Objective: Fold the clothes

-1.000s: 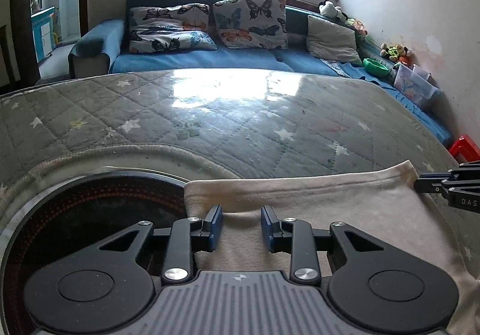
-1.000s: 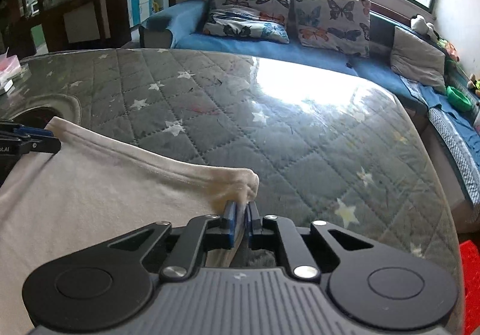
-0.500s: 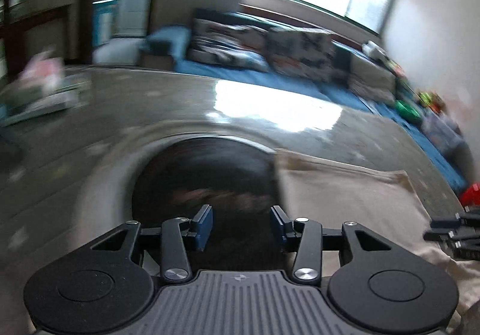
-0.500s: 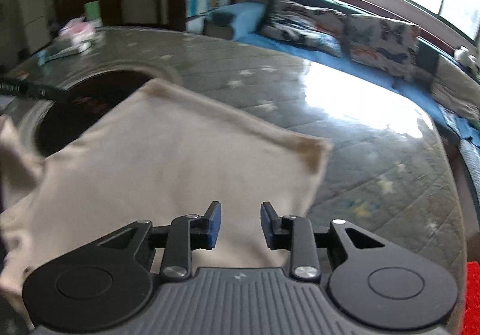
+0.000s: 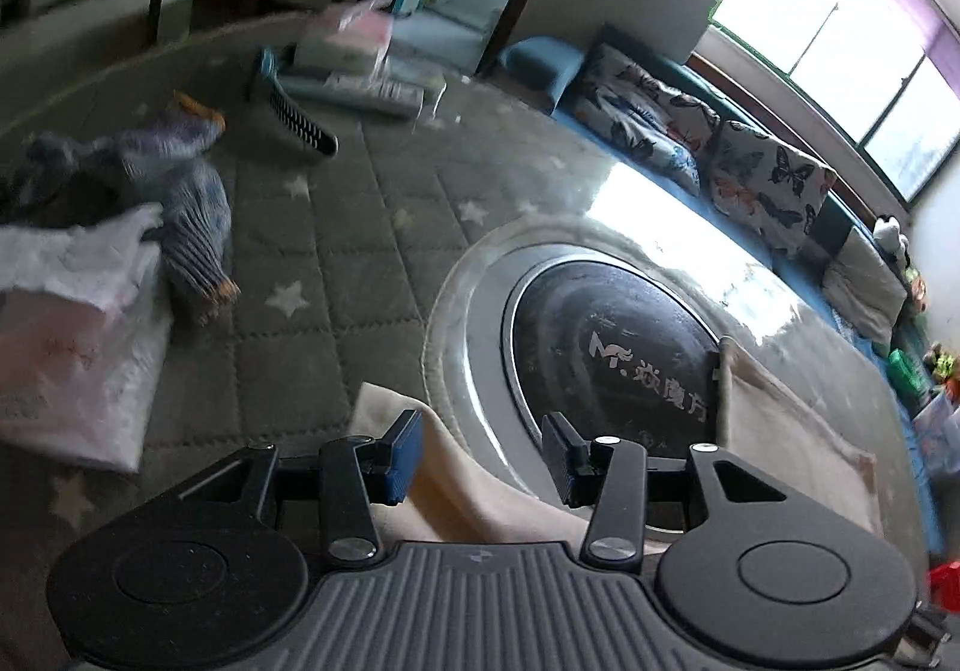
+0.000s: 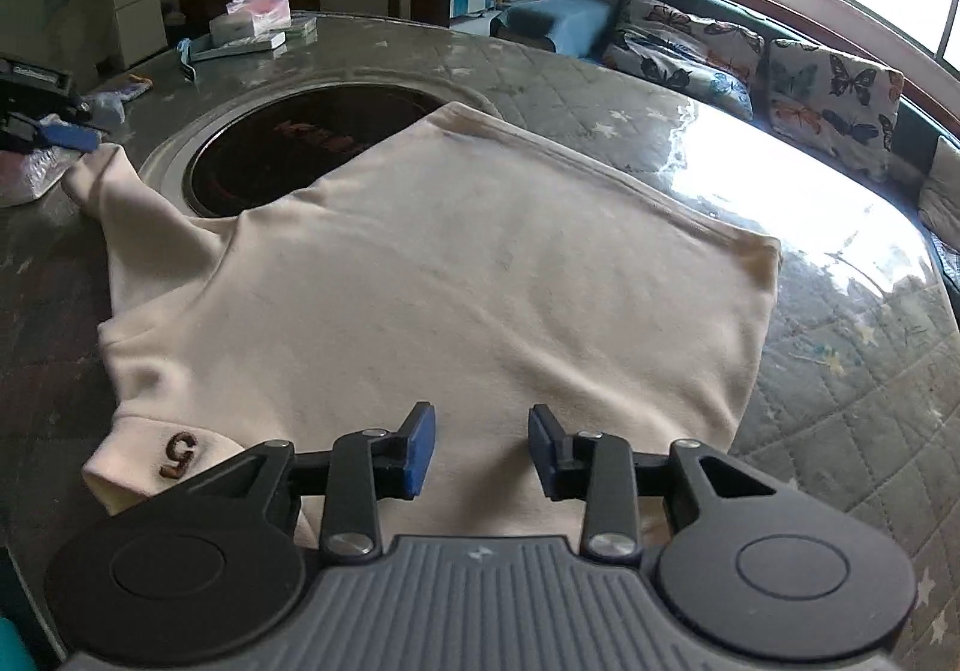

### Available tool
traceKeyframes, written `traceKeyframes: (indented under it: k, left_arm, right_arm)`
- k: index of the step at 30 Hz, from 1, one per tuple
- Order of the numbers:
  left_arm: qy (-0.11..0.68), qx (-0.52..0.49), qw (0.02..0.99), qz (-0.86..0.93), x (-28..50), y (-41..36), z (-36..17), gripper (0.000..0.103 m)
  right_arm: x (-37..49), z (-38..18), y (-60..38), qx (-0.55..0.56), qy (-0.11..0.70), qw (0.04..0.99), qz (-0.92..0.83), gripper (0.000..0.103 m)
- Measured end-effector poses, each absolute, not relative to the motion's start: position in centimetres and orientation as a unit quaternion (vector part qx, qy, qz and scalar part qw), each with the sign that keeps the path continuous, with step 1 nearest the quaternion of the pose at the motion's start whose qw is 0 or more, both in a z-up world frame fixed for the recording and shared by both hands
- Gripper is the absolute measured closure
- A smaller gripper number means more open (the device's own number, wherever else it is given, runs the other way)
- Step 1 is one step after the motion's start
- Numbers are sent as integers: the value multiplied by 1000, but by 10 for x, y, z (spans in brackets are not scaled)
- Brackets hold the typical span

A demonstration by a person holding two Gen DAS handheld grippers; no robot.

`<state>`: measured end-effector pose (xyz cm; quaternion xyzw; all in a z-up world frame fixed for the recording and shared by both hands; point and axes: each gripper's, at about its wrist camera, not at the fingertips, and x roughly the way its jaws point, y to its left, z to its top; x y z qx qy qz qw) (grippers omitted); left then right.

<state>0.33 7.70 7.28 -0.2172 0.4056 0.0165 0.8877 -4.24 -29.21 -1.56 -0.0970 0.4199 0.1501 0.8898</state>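
Note:
A cream shirt (image 6: 432,275) lies spread flat on the quilted round table (image 6: 840,371), with a brown letter mark at its near left corner. My right gripper (image 6: 480,446) is open and empty, just above the shirt's near edge. My left gripper (image 5: 480,458) is open and empty over the shirt's left sleeve (image 5: 456,467); it also shows at the far left of the right wrist view (image 6: 54,137), beside the sleeve tip (image 6: 96,167).
A round black cooktop (image 5: 612,353) is set into the table, partly under the shirt. Folded white clothes (image 5: 66,323), a striped purple garment (image 5: 192,227), a comb (image 5: 300,119) and tissue boxes (image 6: 252,20) lie at the left. A blue sofa with butterfly pillows (image 6: 750,59) stands behind.
The right gripper let go of the shirt corner, opened and drew back. The left gripper swung left from the shirt's far corner to the sleeve. The shirt now lies flat.

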Motion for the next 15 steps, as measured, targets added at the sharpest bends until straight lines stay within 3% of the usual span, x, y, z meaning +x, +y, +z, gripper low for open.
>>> traceKeyframes:
  k: [8,9,10,11,15]
  left_arm:
    - [446,-231,861,77,24,81,53,59]
    - [445,-231,862,78,24,81,52,64]
    - [444,-227,863,77,25,81,52,84]
    - [444,-223,865,76,25,80,52,91]
    - [415,-219,881,51,23,82,61,101]
  right_arm:
    - [-46,-16,-287,-105,418,889,154,65]
    - [-46,-17,-287,-104,418,889,153,65]
    - [-46,-17,-287,-104,418,889,153,65]
    - [-46,-17,-288,-102,418,889,153,65]
    - [-45,-18,-289,-100,418,891,150,64]
